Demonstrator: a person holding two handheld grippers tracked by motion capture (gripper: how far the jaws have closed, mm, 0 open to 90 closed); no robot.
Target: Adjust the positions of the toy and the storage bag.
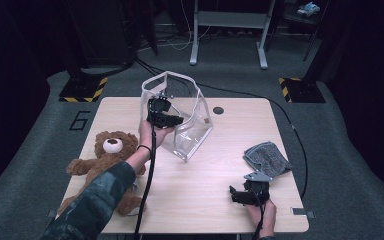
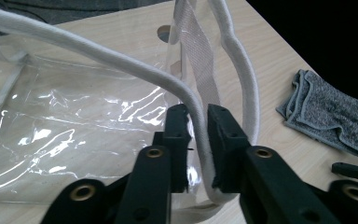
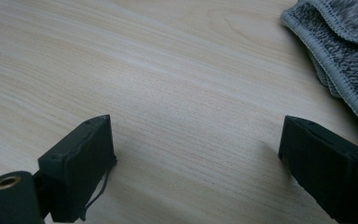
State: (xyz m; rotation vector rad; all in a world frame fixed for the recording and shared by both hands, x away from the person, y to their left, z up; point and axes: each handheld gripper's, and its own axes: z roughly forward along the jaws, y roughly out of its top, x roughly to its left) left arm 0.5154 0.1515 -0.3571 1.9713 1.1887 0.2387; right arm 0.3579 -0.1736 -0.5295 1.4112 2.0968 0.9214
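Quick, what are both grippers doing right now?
Left gripper: jaws shut on the white corded rim of the clear plastic bag.
Right gripper: jaws open, empty, over the light wooden table.

Bare table (image 1: 200, 185) lies open between teddy bear (image 1: 109, 160) and grey cloth (image 1: 266, 158); clear bag (image 1: 182, 117) blocks the far middle.

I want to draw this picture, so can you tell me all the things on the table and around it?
table: one, light wood, centre
bag: one, clear with white edging, back middle of table, standing open
teddy bear: one, brown, left side of table
cloth: one, grey, folded, right side of table
metal frame: one, grey, on the floor behind
left gripper: one, black, clamped on the bag's white edge
right gripper: one, black, wide open, just above the table near the cloth
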